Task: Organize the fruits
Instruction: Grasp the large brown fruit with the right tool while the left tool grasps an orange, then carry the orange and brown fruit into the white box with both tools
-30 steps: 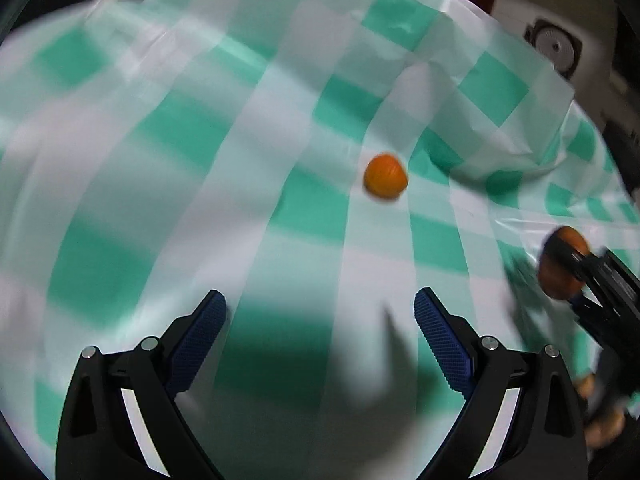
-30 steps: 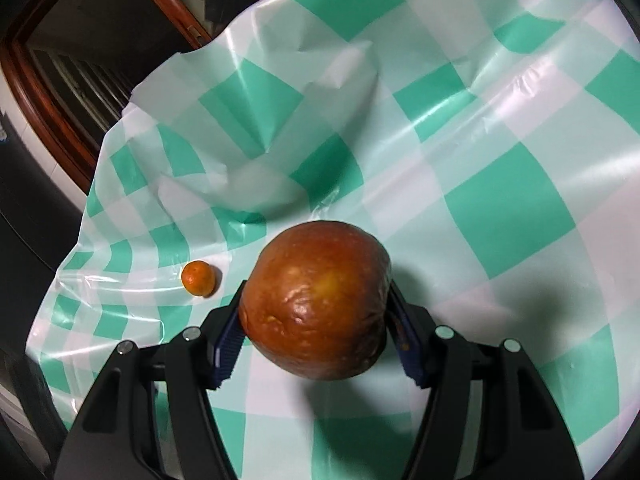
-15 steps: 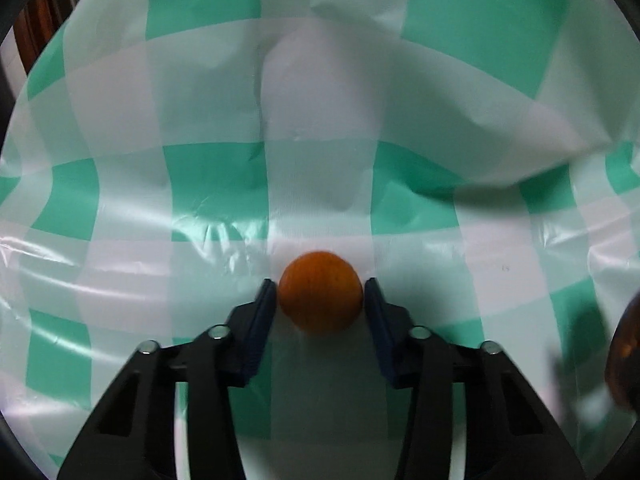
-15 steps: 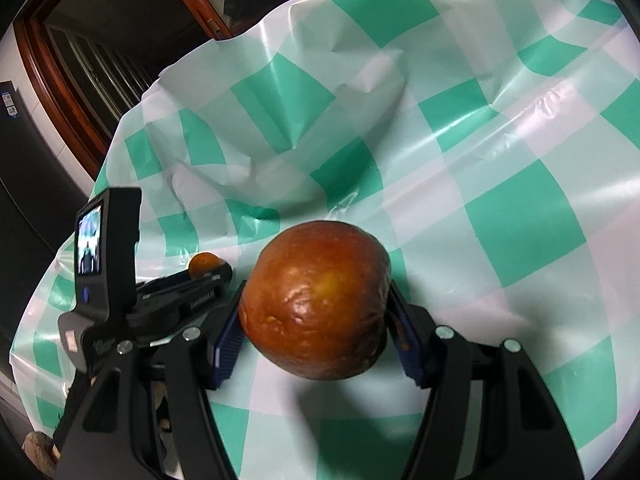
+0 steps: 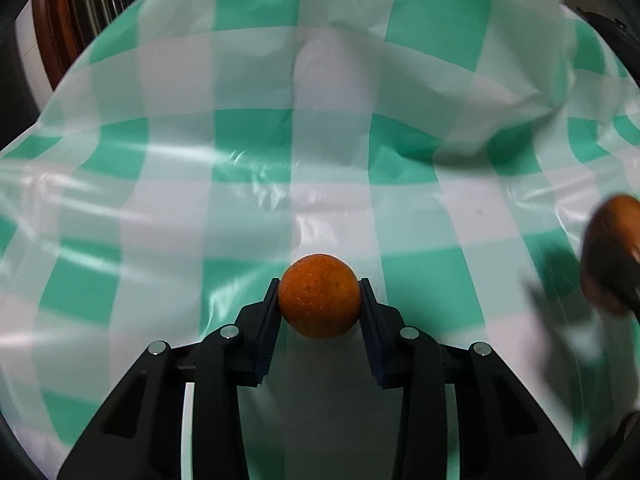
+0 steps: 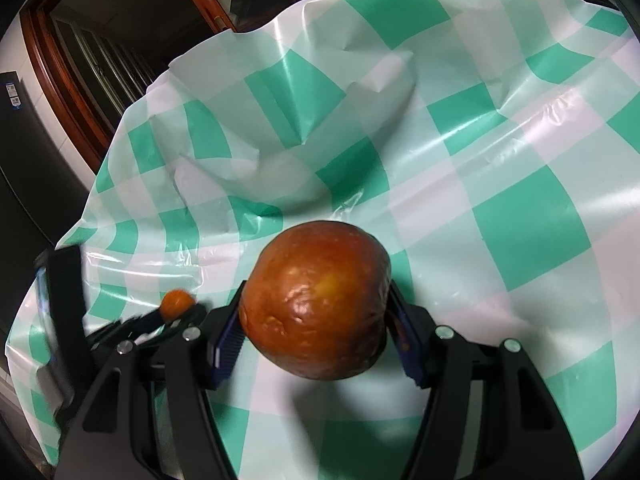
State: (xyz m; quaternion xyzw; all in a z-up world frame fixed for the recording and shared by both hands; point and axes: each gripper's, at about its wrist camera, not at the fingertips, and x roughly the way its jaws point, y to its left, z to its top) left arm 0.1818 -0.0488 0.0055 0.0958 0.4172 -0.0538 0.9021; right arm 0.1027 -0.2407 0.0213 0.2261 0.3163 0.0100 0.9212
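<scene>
Two grips | left gripper [image 5: 319, 300] clamps small orange [image 5: 319, 295] | right gripper [image 6: 316, 320] clamps apple [image 6: 316, 305]

In the left wrist view, the large reddish fruit [image 5: 614, 252] is blurred and cut off by the right edge. Beside that fruit in the right wrist view, the left claw [image 6: 182, 312] is blurred, its pads unreadable.

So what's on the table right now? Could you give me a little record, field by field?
surface: table under a green and white checked cloth, creased
left gripper: shut on a small orange
right gripper: shut on a large reddish-brown fruit
small orange from the right camera: at lower left, in the left gripper
container for fruit: none in view
</scene>
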